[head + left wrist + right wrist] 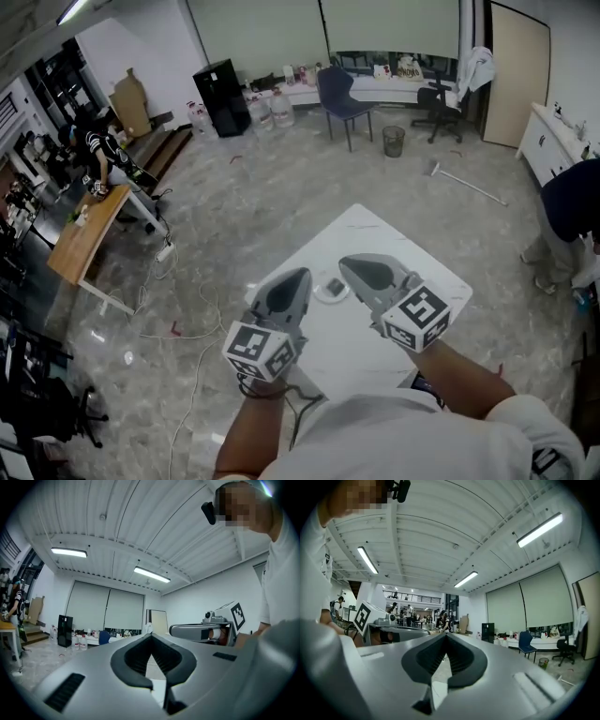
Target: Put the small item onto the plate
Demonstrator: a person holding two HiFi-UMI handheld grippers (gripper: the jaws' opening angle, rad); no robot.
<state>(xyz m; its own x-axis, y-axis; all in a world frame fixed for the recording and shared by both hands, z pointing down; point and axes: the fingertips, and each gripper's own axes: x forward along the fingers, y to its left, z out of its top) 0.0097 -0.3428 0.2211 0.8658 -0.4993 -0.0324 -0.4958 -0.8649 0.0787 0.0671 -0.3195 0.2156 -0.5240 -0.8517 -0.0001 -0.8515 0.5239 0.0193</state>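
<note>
Both grippers are held up level, high above the white table. In the head view a small white plate shows between them on the table, with a small grey item lying on it. My left gripper has its jaws together with nothing between them; in its own view the left gripper looks across the room, with the other gripper at the right. My right gripper is shut and empty too; in its own view the right gripper faces the far hall.
The table stands on a marble floor with cables to its left. A wooden desk with a person is at the far left. A blue chair, a bin and a black cabinet stand at the back. Another person is at the right.
</note>
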